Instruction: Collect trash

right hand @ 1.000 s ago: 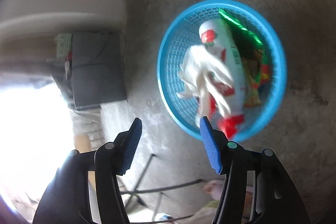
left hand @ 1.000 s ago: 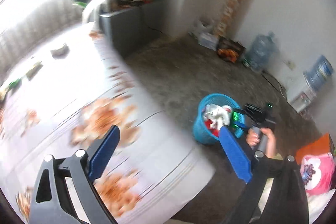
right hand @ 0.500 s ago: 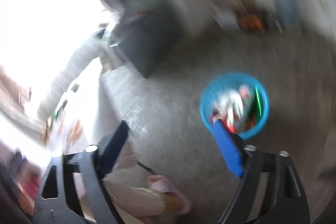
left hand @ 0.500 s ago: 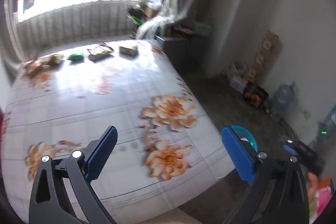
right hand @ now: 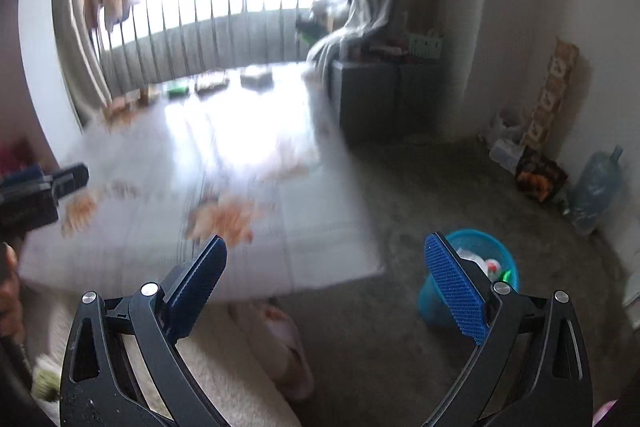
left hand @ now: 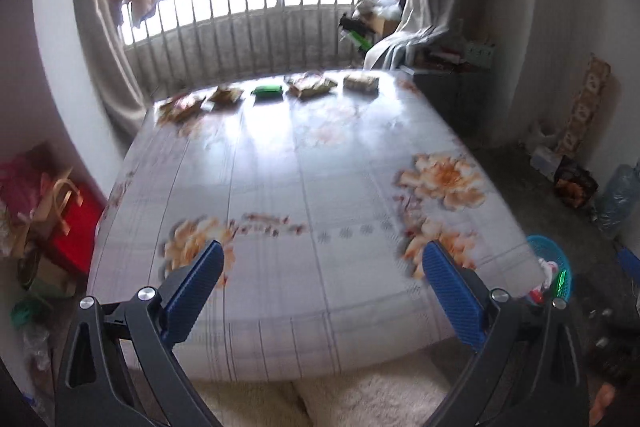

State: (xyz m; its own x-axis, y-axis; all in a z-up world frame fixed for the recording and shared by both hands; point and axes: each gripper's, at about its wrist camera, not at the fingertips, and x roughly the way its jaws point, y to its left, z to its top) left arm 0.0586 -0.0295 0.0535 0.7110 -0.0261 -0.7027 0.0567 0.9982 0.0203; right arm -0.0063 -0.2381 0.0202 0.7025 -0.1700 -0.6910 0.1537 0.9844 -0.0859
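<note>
Several snack wrappers lie in a row at the bed's far edge, among them a green one (left hand: 267, 90) and a tan one (left hand: 361, 82); the right wrist view shows them blurred, with the green wrapper (right hand: 178, 91) smallest. The blue basket (right hand: 482, 234) stands on the floor beside the bed's near corner with white, red and green trash in it; in the left wrist view the basket (left hand: 550, 259) is at the right. My left gripper (left hand: 323, 251) hangs open over the bed's near end, nothing between its fingers. My right gripper (right hand: 326, 243) is still opening, nothing between its jaws, the basket behind its right finger.
The floral bed sheet (left hand: 304, 163) fills the middle. A grey cabinet (right hand: 380, 99) stands at the bed's far right corner. A water bottle (right hand: 596, 187) and bags line the right wall. A slipper (right hand: 284, 343) lies near a cream rug (left hand: 360, 395). A red bag (left hand: 76, 223) sits left of the bed.
Both views swung from the basket and floor up to the bed and window. The right gripper rose from over the basket, rolled upright and spread its jaws wider.
</note>
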